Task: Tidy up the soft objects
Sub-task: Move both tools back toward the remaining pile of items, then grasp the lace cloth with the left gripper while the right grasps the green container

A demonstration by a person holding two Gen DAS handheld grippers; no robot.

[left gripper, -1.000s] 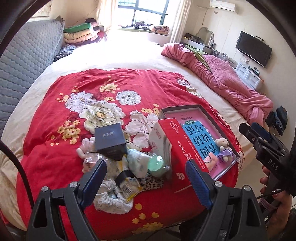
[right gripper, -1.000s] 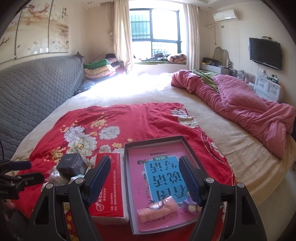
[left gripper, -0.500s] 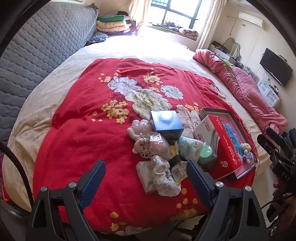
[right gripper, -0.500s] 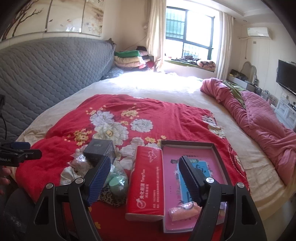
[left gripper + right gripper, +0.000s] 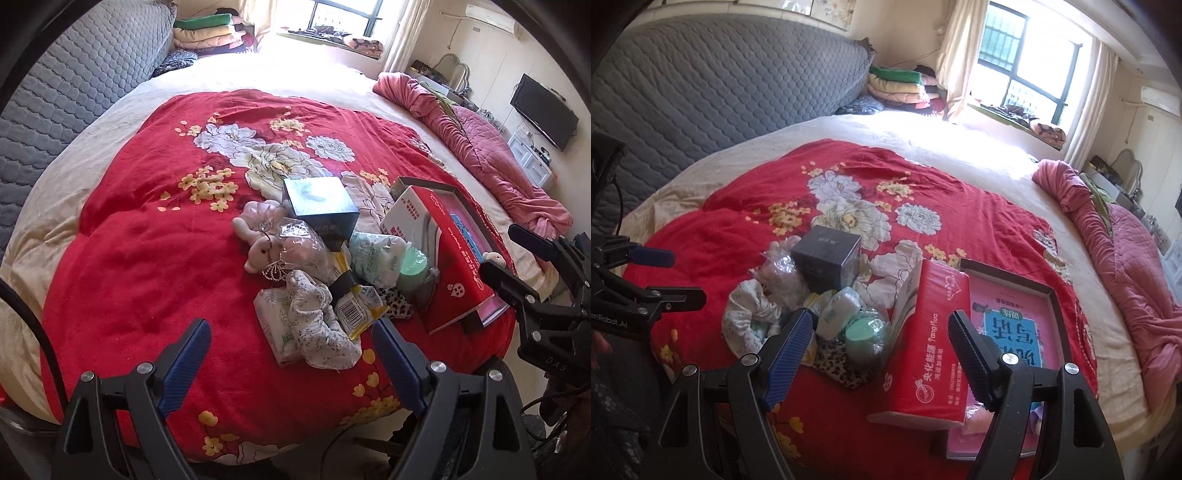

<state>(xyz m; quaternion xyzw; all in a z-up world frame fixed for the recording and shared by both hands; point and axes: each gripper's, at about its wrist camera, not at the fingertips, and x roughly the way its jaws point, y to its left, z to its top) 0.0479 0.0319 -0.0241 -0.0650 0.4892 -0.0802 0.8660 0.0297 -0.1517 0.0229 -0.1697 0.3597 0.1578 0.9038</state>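
Left wrist view: the left gripper (image 5: 291, 347) hangs with fingers spread wide and empty above the red floral blanket (image 5: 147, 258). Just beyond lies the pile: pink plush toy (image 5: 258, 251), white floral cloth (image 5: 317, 332), dark box (image 5: 319, 205), red tissue pack (image 5: 443, 254). The right gripper (image 5: 879, 343), likewise agape, holds nothing.

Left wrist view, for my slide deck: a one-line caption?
Open left hand-held gripper over a pile of soft toys and packets on a red floral blanket.

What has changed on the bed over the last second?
Only the view shifted: both hand-held grippers, left and right, swung leftward toward the pile around the dark box. Neither took hold of anything; both are open as before. The pile, red tissue pack and tray stayed put.
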